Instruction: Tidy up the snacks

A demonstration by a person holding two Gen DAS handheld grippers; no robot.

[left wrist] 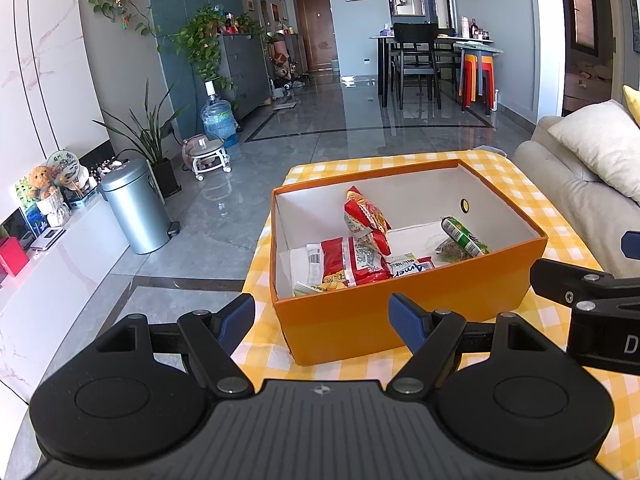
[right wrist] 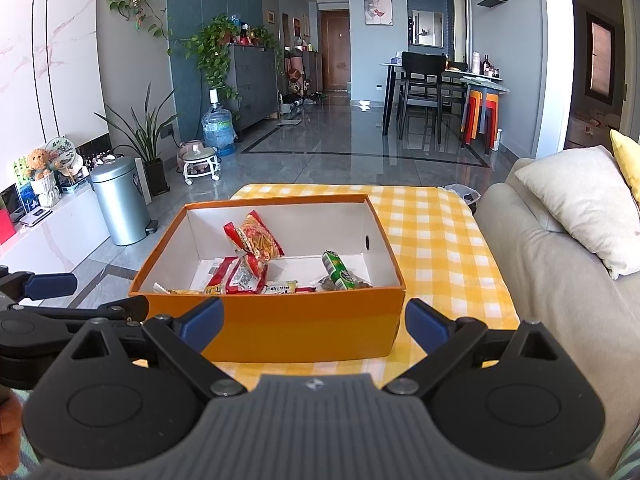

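1. Yellow-checked cloth covers the bench (left wrist: 532, 188), which stands on a glossy grey floor beside a pale sofa (left wrist: 568, 196).
2. From the left wrist view, the left gripper (left wrist: 322, 322) is released, its blue pads spread wide with nothing between them, just short of the near left corner of the orange box (left wrist: 400, 312).
3. This view alone shows the box's left inner wall and the right gripper's black linkage at the right edge.
4. Inside lie red snack packets (left wrist: 356, 260), one red packet (left wrist: 366, 216) propped upright, and a green packet (left wrist: 464, 236) leaning near the right wall.
5. From the right wrist view, the right gripper (right wrist: 314, 326) is also released and empty, facing the box's long near wall (right wrist: 304, 328).
6. Only here does the bare checked cloth to the box's right show in full, plus the left gripper's blue pad (right wrist: 52, 285) at the left edge.
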